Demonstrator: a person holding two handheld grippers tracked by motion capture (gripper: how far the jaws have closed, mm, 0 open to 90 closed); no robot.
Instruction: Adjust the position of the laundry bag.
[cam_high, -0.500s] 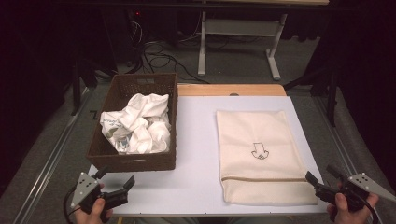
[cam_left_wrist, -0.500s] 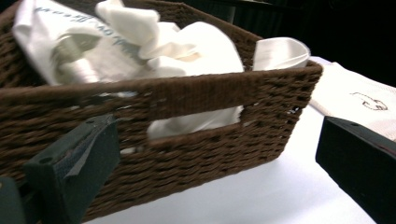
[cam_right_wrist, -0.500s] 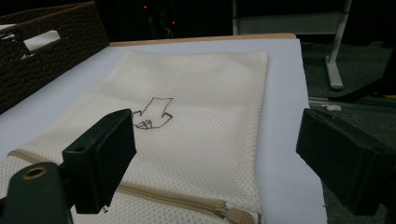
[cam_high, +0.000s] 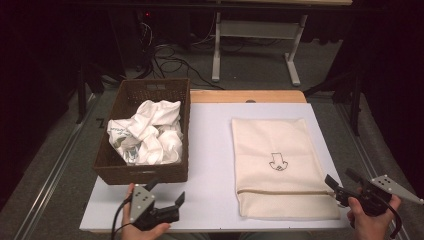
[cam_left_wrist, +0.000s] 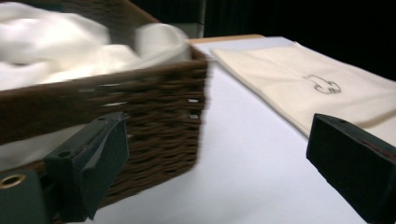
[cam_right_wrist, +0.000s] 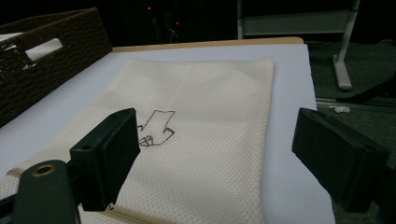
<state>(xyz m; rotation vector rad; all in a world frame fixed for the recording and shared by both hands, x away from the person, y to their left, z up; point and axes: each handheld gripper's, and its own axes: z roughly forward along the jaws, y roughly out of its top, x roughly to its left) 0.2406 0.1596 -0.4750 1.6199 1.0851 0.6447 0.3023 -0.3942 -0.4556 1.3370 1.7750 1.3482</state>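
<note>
Brown basket (cam_high: 142, 172): woven, dark, on the left part of the table (cam_high: 210, 150), with a hand hole in its far wall.
Inside basket: white cloth (cam_high: 147, 132), all crumpled up, heaped above the rim, with some small green print on it.
Basket up close: in the left gripper view, basket (cam_left_wrist: 154, 116) wall right in front, cloth (cam_left_wrist: 56, 46) puffy on top.
Bag (cam_high: 280, 165): cream mesh, flat, on the right part of the table, well apart from the basket.
Bag look: long shape, smooth, tiny holes all over, a small dark drawing in the middle, a seam band across near the close end.
Bag up close: in the right gripper view, bag (cam_right_wrist: 201, 126) spread out ahead, drawing between the two jaws, farther back.
Table: white top with a wood strip at the far edge.
Left gripper (cam_high: 165, 195): near the close edge, just by the basket's front wall, in the left hand (cam_high: 142, 232).
Left jaws: wide apart, nothing between them, no touch on the basket that can be seen.
Right gripper (cam_high: 340, 182): at the bag's close right corner, in the right hand (cam_high: 372, 220).
Right jaws: wide apart, holding nothing, above the bag's close end; touching the bag or not, cannot tell.
</note>
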